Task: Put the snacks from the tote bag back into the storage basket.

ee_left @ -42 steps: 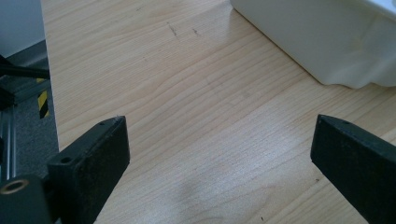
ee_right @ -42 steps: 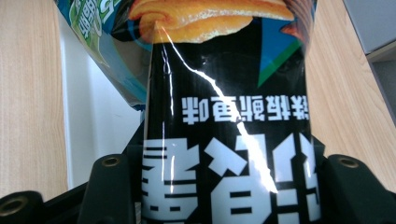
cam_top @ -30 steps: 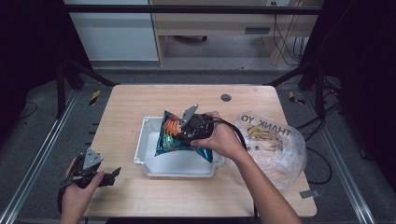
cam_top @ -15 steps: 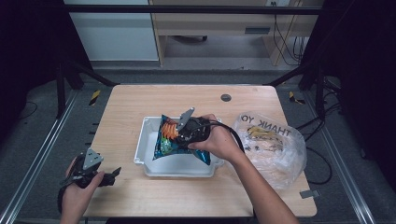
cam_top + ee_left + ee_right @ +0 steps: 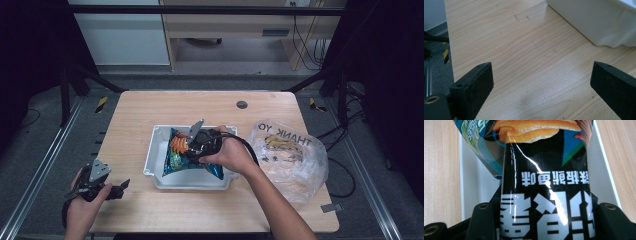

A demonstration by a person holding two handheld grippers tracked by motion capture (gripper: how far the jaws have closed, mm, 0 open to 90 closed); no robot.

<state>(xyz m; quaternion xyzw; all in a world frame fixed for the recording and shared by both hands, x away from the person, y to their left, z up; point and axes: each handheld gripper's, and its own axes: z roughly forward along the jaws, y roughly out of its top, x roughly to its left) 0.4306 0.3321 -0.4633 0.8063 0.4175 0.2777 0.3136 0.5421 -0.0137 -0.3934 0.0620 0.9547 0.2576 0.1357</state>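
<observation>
My right gripper (image 5: 189, 149) is shut on a glossy black snack bag (image 5: 546, 170) with white lettering and an orange chip picture; the bag runs up between both jaws. In the high view the colourful bag (image 5: 181, 152) lies tilted inside a white bin (image 5: 155, 150) at the table's middle, with the person's right hand over it. A teal bag (image 5: 481, 142) sits behind it in the bin. My left gripper (image 5: 122, 187) rests low at the table's front left, open, with bare wood between its jaws (image 5: 541, 72).
A clear plastic shopping bag (image 5: 290, 160) with goods inside lies right of the bin. A dark round grommet (image 5: 242, 104) sits in the tabletop at the back. The bin's white wall (image 5: 594, 22) stands just ahead of my left gripper. Metal frame rails flank the table.
The right hand has shifted slightly with the snack bag, which now sits lower and flatter in the bin. The left gripper has stayed put.
</observation>
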